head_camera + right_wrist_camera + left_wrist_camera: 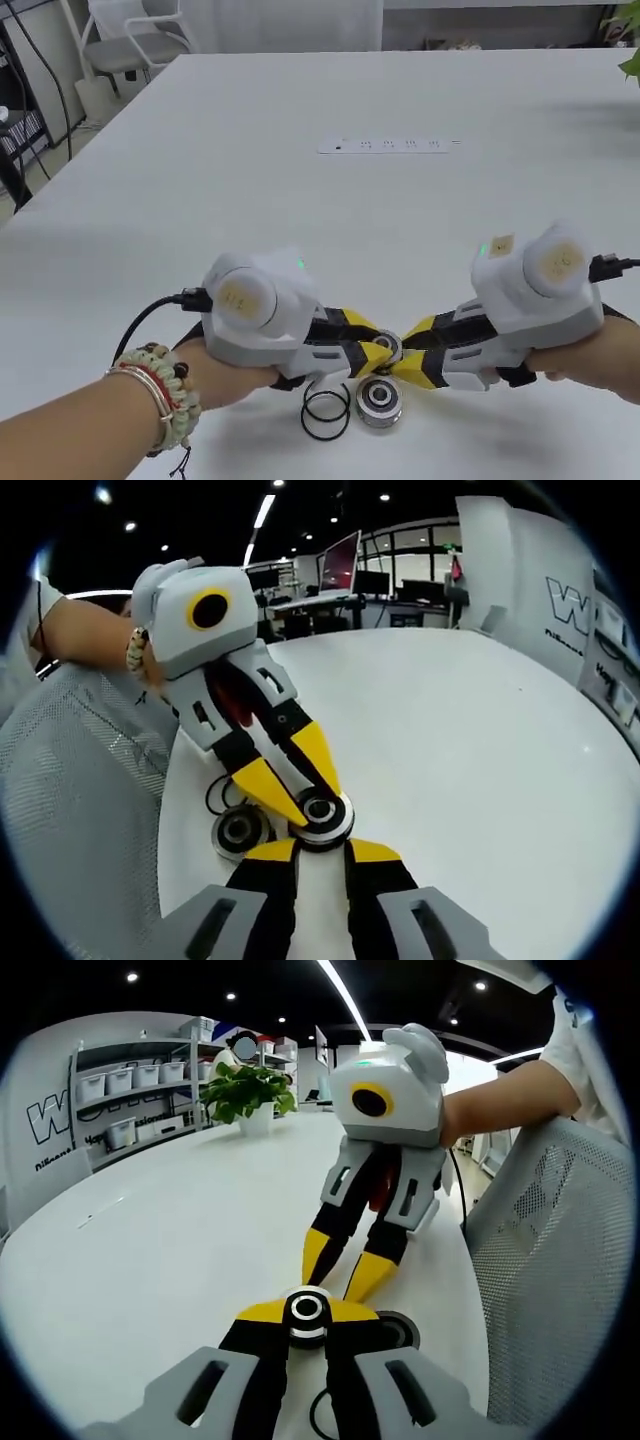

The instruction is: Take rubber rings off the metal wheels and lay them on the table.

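Note:
A small metal wheel (388,348) is held just above the white table (300,200) between both grippers. My left gripper (374,351) comes in from the left and is shut on the wheel (308,1310). From the right, my right gripper (409,363) pinches the wheel's black rubber rim (325,817). The right gripper (346,1278) meets the wheel from the far side in the left gripper view. In the right gripper view the left gripper (300,792) clamps it from above. A second wheel (380,397) lies on the table below, beside two loose black rubber rings (326,410).
A white power strip (390,146) lies mid-table, well beyond the grippers. The table's near edge is right by the second wheel (240,830) and rings (218,792). A grey mesh chair (560,1260) stands against that edge. A potted plant (245,1090) sits at a far corner.

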